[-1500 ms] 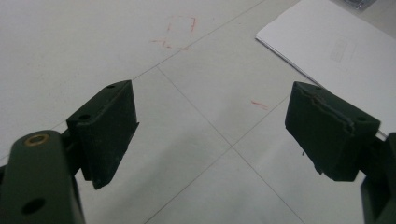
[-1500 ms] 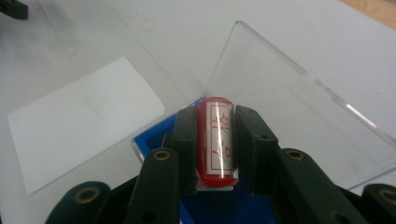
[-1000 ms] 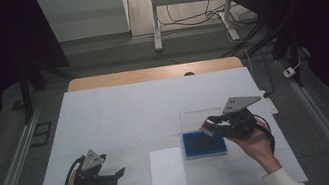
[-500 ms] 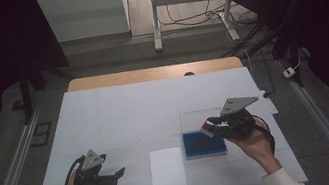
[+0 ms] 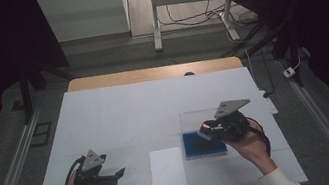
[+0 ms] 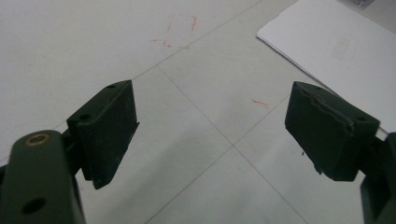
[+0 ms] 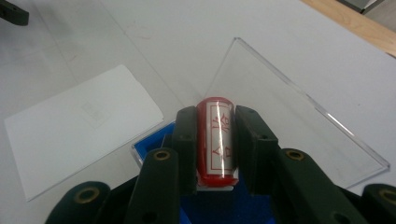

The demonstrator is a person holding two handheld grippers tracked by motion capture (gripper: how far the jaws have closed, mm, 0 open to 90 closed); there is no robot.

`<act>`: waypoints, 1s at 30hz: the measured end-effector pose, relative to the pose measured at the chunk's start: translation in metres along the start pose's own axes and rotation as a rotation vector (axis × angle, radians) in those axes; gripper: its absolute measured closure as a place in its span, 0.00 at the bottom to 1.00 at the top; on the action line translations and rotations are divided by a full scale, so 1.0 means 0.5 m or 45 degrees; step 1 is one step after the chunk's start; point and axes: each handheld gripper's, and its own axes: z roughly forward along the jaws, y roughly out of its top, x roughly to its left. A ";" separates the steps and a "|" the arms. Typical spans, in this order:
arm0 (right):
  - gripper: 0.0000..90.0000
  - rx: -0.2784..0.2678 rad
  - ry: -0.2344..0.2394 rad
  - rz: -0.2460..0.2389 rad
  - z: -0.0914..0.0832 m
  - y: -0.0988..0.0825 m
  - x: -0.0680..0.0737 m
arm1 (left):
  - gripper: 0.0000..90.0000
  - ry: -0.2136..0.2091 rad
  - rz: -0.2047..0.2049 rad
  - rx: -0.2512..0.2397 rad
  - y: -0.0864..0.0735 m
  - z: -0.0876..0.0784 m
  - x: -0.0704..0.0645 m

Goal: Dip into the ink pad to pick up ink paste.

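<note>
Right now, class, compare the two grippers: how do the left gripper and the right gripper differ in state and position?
The left gripper has its jaws wide apart with nothing between them; the right gripper is shut on a red stamp. The left gripper sits over bare white table; the right gripper is above the blue ink pad. Both have black jaws and are hand-held.

We see a glossy red plastic stamp (image 7: 216,140) with a shiny label between matt black plastic jaws. At its two o'clock lies a smooth clear acrylic lid (image 7: 299,116); at nine o'clock, a matt white paper sheet (image 7: 79,126). The blue box (image 5: 203,144) looks matt; the table (image 6: 70,42) is smooth, matt white.
</note>
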 end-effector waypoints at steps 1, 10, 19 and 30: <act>0.78 0.000 0.000 0.000 0.000 0.000 0.000 | 0.19 0.000 0.000 0.000 0.000 0.000 0.000; 0.78 0.072 0.011 -0.005 0.032 -0.013 0.003 | 0.19 -0.002 0.002 0.005 0.000 0.001 -0.001; 0.78 0.132 0.008 -0.013 0.056 -0.023 0.005 | 0.19 0.000 0.006 0.009 -0.001 0.001 -0.001; 0.78 0.171 -0.012 -0.013 0.068 -0.033 0.000 | 0.19 -0.001 0.007 0.010 -0.002 0.002 -0.001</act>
